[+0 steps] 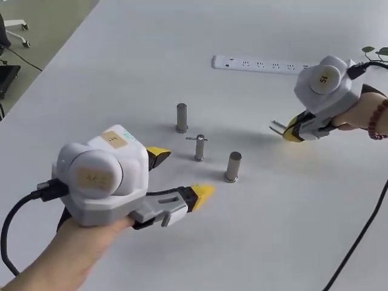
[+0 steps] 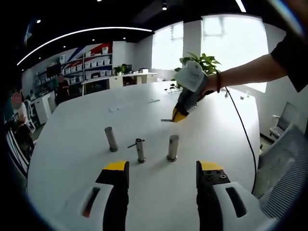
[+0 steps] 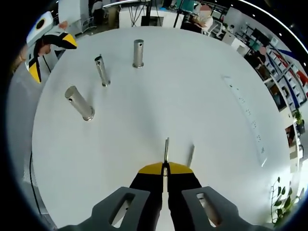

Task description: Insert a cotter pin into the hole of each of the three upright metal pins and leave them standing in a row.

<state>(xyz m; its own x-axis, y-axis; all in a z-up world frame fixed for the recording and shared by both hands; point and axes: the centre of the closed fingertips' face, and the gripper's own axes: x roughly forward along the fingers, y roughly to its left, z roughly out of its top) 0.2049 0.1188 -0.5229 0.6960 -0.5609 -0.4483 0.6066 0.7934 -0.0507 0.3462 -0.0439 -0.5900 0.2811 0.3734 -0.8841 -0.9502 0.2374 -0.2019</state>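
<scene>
A: Where do the pins stand?
B: On the white table, upright in a slanted row: the left pin, the middle pin and the right pin.
A: Does any of them hold something?
B: The middle pin has an inserted cotter pin crosswise through its top. In the head view I cannot make out the holes of the other two.
A: And the grippers?
B: The right gripper has its jaws closed on a second cotter pin, well apart from the row. The left gripper is spread wide, holding nothing, near the row. Behind lies a power strip, one end hidden by the right gripper
</scene>
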